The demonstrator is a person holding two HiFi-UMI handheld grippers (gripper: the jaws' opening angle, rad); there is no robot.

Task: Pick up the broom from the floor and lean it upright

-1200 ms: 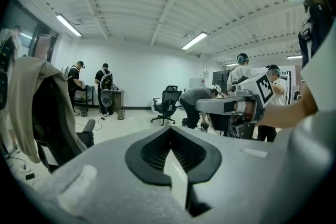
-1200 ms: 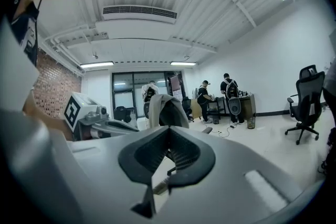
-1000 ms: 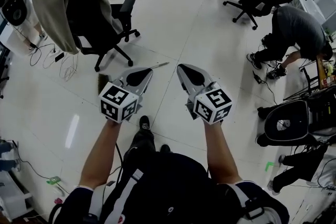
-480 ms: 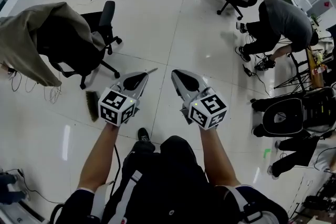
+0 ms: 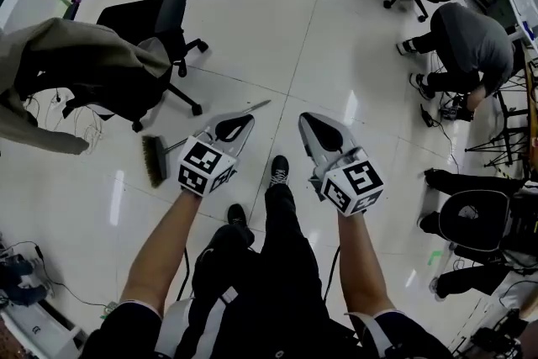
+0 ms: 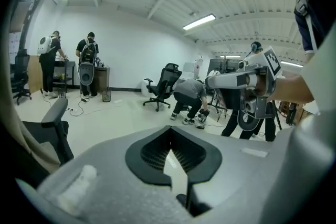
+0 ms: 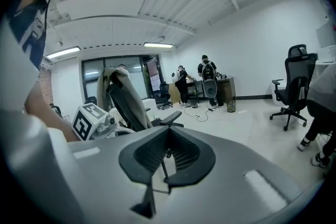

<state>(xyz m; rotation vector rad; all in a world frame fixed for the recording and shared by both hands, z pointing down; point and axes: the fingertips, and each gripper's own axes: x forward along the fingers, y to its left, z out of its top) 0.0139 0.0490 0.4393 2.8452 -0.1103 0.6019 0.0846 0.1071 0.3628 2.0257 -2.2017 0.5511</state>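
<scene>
Leftward, broom (image 5: 155,161) lies near chair (image 5: 139,21) (floor (image 5: 277,29) beyond).

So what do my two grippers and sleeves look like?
The left gripper and right gripper are grey tapered shells with black ribbed pads, each with a white cube of black square markers behind. The sleeves are short, dark and pale-trimmed.

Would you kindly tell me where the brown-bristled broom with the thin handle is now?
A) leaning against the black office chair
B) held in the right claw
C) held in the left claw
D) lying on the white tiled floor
D: the brown-bristled broom lies flat on the white tiled floor, while the left claw and right claw are both shut and empty.
</scene>
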